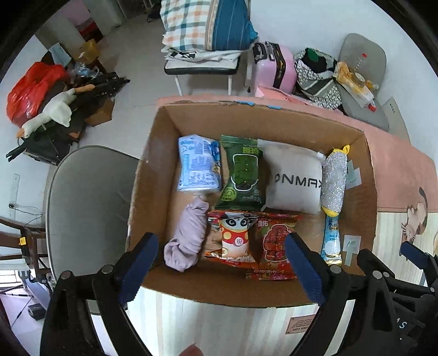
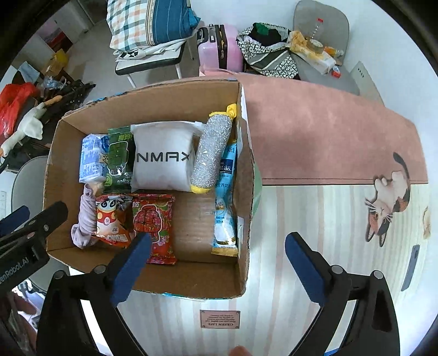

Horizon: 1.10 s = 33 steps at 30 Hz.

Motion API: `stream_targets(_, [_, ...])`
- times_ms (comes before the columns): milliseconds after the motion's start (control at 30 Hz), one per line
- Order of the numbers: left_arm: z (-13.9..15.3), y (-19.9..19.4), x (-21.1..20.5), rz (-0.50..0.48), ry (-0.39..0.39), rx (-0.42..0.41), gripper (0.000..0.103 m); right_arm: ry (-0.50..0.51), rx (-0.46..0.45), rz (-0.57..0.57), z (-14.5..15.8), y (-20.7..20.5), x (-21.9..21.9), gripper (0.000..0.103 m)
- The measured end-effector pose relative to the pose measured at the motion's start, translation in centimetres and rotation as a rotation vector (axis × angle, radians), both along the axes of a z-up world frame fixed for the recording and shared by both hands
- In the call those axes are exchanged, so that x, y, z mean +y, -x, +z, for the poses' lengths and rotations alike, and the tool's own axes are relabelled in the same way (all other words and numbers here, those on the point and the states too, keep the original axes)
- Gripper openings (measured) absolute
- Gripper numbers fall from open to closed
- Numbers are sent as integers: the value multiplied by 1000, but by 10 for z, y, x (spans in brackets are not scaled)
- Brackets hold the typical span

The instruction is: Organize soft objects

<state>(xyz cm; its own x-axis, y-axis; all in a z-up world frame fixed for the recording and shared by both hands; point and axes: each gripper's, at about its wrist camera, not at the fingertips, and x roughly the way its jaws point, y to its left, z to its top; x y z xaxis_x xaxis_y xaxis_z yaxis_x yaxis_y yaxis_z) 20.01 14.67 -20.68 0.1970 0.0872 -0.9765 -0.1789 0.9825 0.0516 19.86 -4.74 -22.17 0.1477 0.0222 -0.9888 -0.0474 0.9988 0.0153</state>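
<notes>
A cardboard box (image 1: 153,175) (image 2: 243,219) sits on the table. Inside lie a white NMAX pouch (image 1: 295,178) (image 2: 163,158), a silver glitter roll (image 1: 334,180) (image 2: 212,153), a green snack bag (image 1: 243,172) (image 2: 119,158), a blue-white pack (image 1: 198,164) (image 2: 91,158), a lilac cloth (image 1: 189,238) (image 2: 84,219), a panda snack bag (image 1: 232,238) (image 2: 112,219), a red snack bag (image 1: 273,243) (image 2: 154,224) and a long blue packet (image 1: 331,235) (image 2: 225,208). My left gripper (image 1: 221,263) is open and empty above the box's near wall. My right gripper (image 2: 219,263) is open and empty over the box's near right corner.
The table has a pink mat (image 2: 328,131) and a cat-print cloth (image 2: 388,208). A grey chair (image 1: 87,208) stands left of the box. Beyond are a chair with a plaid pillow (image 1: 205,24), a pink suitcase (image 1: 273,68) and floor clutter (image 1: 54,109).
</notes>
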Motion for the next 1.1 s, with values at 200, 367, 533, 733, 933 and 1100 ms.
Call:
stream_targets(200, [26,16,-4,-11,-28,-48,94,18,-27,6,15,14,3,103])
stream_targets(367, [62,41,-12,-32,-49,-109,94,-4,-87,-1,50,41,-4,103])
stream_targets(533, [103,71,-17,-49,-50,-166,94,-13,-194,12,113,79,-14,103])
stream_targets(733, [157,109,-24,-75,-17,-245,94,-33,-314,15,186,121,-25,103])
stream_targets(933, [197,140,-31,-85,-11,-293,94,-46,-398,22,242,157,-34,103])
stream_targets(1100, [218,159,-30,-78,-24,-342,94,-57,-444,23,270,182,-43,103])
